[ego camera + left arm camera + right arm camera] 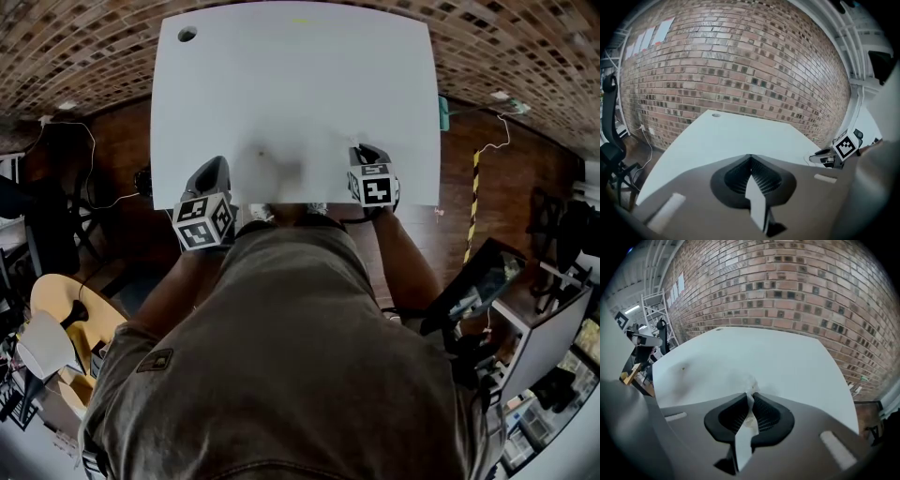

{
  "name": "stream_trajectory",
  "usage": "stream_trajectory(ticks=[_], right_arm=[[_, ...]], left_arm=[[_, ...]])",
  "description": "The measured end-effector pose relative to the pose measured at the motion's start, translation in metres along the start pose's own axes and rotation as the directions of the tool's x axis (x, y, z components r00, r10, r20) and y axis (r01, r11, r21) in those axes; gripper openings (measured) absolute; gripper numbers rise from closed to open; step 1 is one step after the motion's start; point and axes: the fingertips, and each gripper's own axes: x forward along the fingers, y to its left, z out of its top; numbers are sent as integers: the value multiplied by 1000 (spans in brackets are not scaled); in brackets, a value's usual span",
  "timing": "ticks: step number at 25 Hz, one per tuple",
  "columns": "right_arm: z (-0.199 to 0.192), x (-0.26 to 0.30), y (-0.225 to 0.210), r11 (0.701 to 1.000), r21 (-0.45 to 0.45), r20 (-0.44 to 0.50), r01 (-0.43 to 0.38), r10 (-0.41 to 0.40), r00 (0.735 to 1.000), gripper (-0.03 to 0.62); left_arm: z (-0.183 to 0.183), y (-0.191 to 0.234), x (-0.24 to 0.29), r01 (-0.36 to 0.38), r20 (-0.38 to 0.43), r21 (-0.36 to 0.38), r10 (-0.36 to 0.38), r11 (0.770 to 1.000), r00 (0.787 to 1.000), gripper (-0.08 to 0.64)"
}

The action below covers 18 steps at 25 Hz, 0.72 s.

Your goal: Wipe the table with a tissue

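The right gripper is pressed together on a tissue. A crumpled tuft projects past the jaw tips and rests on the table, close to the table's near edge. Holding the tissue at the tips, low against the surface, keeps the paper in contact with the table rather than the jaws; this suits a wiping stroke. In the head view a faint grey smear lies on the table near the same edge, between the two grippers; whether it is tissue, moisture or shadow cannot be told.

The left gripper is closed on nothing, its jaws meeting at the tips. It is positioned over the table's near-left corner, probably kept clear of the wiping path.

The table is white and smooth, bare except for a round cable hole at its far-left corner. A brick wall stands behind the table's far edge. Dark flooring surrounds the table, with a loose cable left of it.
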Motion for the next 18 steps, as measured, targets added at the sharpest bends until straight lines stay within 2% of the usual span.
stream_trajectory(ticks=[3,6,11,18], right_arm=[[-1,-1,-10,1000,8,-6,15,-15,1000,44],[3,2,-2,1000,-4,-8,-2,2,1000,44],[17,12,36,996,-52,2,-77,78,997,44],[46,30,97,974,-135,14,-179,183,983,43]], left_arm=[[1,0,1,-4,-1,-1,4,1000,1000,2],[3,3,0,-14,-2,-5,14,1000,1000,2],[1,15,-7,-36,4,-17,36,999,999,2],[-4,45,-23,-91,15,-61,92,994,996,2]])
